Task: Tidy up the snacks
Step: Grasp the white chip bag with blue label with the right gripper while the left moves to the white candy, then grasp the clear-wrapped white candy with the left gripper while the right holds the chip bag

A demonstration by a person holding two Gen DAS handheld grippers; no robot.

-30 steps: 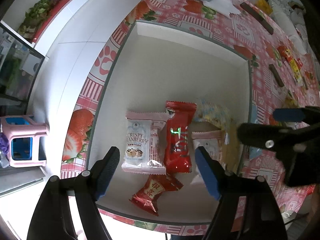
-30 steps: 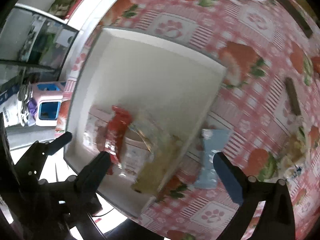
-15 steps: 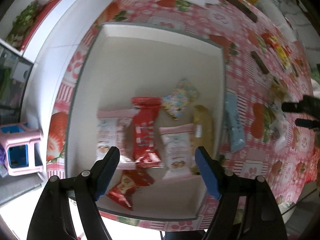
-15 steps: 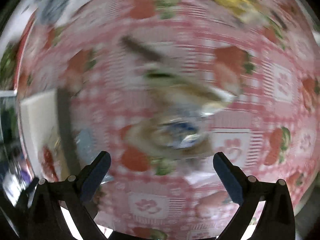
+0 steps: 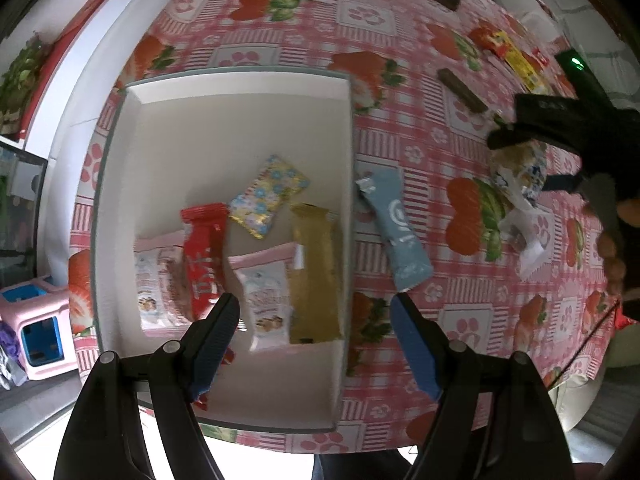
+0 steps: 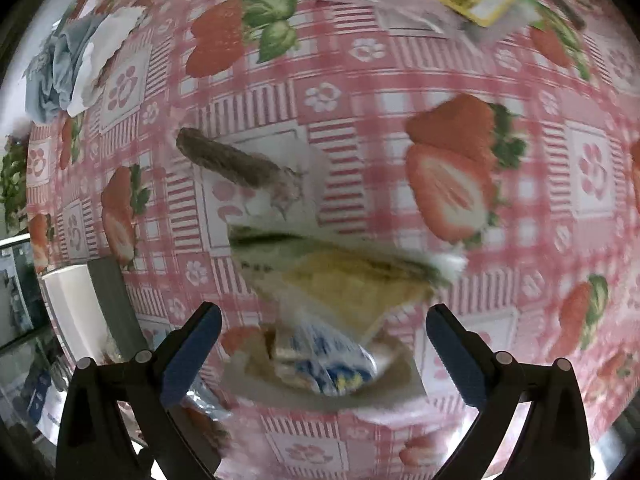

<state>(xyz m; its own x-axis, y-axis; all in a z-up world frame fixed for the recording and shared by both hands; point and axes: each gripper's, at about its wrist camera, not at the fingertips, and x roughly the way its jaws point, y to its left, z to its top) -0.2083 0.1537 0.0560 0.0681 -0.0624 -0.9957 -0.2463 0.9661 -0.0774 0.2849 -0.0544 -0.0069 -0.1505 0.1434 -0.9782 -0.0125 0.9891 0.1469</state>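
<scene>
The left gripper [image 5: 316, 330] hangs released, jaws wide, over the near edge of the white box [image 5: 240, 92], where packets lie. The right gripper [image 6: 322, 342], also released, hovers over a blurred cake packet [image 6: 332, 320] on the strawberry tablecloth [image 6: 400, 80], well apart from the box.

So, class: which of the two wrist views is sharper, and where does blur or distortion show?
Left wrist view: sharper, but fisheye bends the white box. Right wrist view: motion blur smears the clear snack bag and brown bar; strawberry tablecloth stays readable.

Pink strawberry-print tablecloth [image 5: 400, 20], white box [image 5: 240, 92]
</scene>
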